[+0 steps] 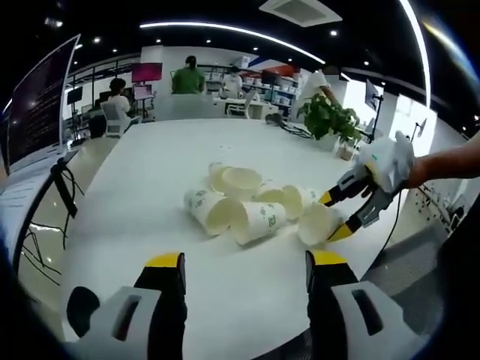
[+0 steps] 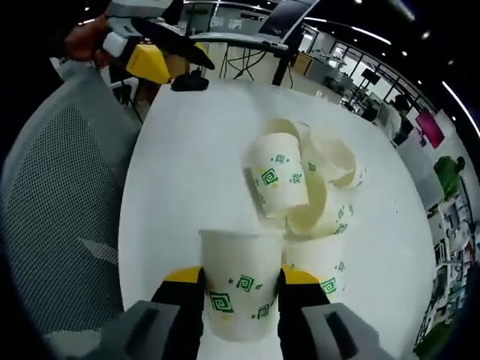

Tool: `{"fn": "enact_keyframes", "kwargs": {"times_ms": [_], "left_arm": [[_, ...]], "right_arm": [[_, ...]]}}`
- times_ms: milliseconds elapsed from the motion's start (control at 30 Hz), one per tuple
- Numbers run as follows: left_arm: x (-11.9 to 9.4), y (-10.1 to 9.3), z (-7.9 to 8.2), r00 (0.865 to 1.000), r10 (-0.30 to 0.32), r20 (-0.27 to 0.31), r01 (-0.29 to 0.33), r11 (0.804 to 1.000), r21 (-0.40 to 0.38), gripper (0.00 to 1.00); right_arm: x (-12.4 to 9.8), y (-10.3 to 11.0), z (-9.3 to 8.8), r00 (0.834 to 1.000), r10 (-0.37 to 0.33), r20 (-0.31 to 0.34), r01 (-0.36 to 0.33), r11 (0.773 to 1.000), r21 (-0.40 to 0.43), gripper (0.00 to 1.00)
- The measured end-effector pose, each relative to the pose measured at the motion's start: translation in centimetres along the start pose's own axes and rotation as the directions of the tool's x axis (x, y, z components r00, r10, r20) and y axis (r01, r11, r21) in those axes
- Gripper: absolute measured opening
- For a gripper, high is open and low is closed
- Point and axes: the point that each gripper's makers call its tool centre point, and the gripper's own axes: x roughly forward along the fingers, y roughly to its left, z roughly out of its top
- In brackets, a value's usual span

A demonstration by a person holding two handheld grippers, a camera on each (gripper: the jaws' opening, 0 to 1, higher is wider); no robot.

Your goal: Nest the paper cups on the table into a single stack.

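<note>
Office space with desks, monitors and seated people lies behind a large white table [image 1: 135,195]. Near its right edge, a mesh chair [image 2: 60,195] stands beside it. At mid-table, a heap of paper cups [image 1: 240,202] lies tipped over, touching one another. At the heap's right, the right gripper [image 1: 339,214] grips one paper cup [image 2: 241,289], jaws clenched on its sides. Nearer, the left gripper [image 1: 244,262] hovers released, jaws spread apart.

We are seeing matt paper cups [image 2: 277,184], smooth glossy white table [image 1: 150,187], grey mesh chair [image 2: 60,195].
</note>
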Motion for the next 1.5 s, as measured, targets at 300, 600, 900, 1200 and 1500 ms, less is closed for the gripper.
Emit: {"fn": "enact_keyframes", "kwargs": {"times_ms": [300,600,900,1200,1500], "left_arm": [[0.2,-0.6,-0.1,0.999,-0.033,-0.013,0.033,0.999,0.006,0.62],[1.3,-1.3,0.2,0.997,-0.076,-0.017,0.077,0.997,0.032,0.61],[2.0,-3.2,1.6,0.991,-0.134,-0.009,0.134,0.990,0.044,0.57],[2.9,-4.8,2.1,0.981,-0.195,-0.012,0.195,0.979,0.055,0.53],[3.7,-6.0,2.7,0.968,-0.248,-0.025,0.249,0.967,0.050,0.51]], "right_arm": [[-0.2,0.0,1.0,0.999,-0.027,0.027,0.027,1.000,-0.012,0.36],[-0.9,0.4,3.4,0.995,-0.066,0.080,0.067,0.998,-0.016,0.36],[-0.5,0.9,5.1,0.989,-0.088,0.121,0.090,0.996,-0.018,0.36],[-0.4,1.0,6.6,0.980,-0.112,0.162,0.116,0.993,-0.015,0.37],[-0.7,1.0,8.1,0.969,-0.151,0.198,0.157,0.987,-0.016,0.38]]}}
